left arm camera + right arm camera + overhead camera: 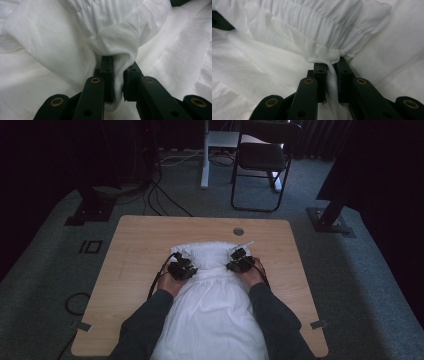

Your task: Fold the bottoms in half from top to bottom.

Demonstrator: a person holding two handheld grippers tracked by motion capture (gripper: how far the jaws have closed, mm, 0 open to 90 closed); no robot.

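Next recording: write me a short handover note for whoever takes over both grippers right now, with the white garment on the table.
Left gripper: shut on a fold of the white garment; the left gripper view shows cloth pinched between its jaws.
Right gripper: shut on the garment beside its gathered elastic band.
Garment: lies lengthwise on the wooden table, band end on the far side, the near end running off the person's edge.
Done: both sides gripped near the band end.
Left: probably folding or spreading the garment; keep both grips even so that the cloth does not slip.
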